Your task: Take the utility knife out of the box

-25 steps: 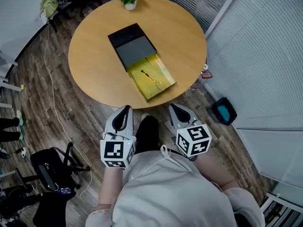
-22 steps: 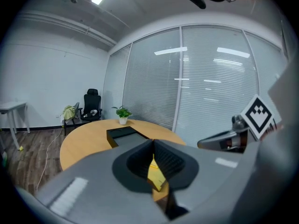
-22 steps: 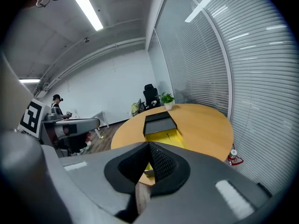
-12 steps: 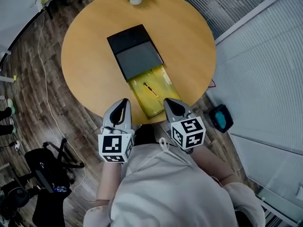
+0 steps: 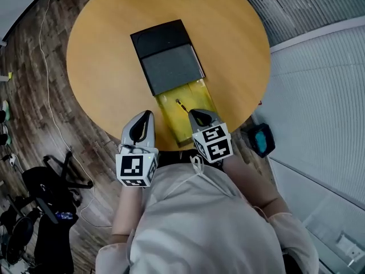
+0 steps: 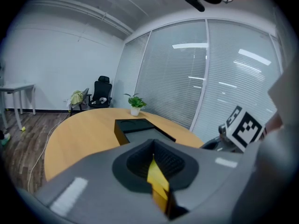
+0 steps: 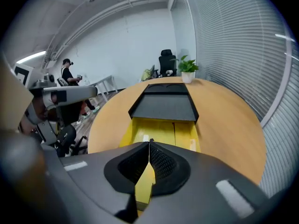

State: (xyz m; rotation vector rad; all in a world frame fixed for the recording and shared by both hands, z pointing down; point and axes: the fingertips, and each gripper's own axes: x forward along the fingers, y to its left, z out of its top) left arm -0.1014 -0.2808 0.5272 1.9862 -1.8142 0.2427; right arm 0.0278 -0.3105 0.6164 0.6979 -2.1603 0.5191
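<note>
1. Office chair (image 5: 50,194), black; on the wood floor at far left of the head view, well apart from the table.
2. Left gripper (image 5: 149,115), marker cube toward the person; over the near left edge of the table, just beside the box's left wall. Jaws clenched tip to tip in the left gripper view (image 6: 153,143), nothing between them.
3. Round table (image 5: 97,56), pale wood top; bearing the box at centre.
4. Potted plant (image 6: 135,104), small, white pot; at the far edge of the table, beyond the box.
5. Box (image 5: 170,67), black, long, lying flat; sleeve pushed toward the far side, yellow inner tray (image 5: 169,116) exposed at the near end.
6. Utility knife (image 5: 181,105), slim, dark; lying slantwise in the yellow inner tray, near its middle, not held.
7. Right gripper (image 5: 191,112), angled down over the near right part of the tray, tip just beside the knife; contact not discernible. Jaws closed and empty in the right gripper view (image 7: 149,144).
8. Black-and-teal object (image 5: 263,140); on the floor right of the table.
9. Slatted blinds (image 5: 319,96); along the right side.
</note>
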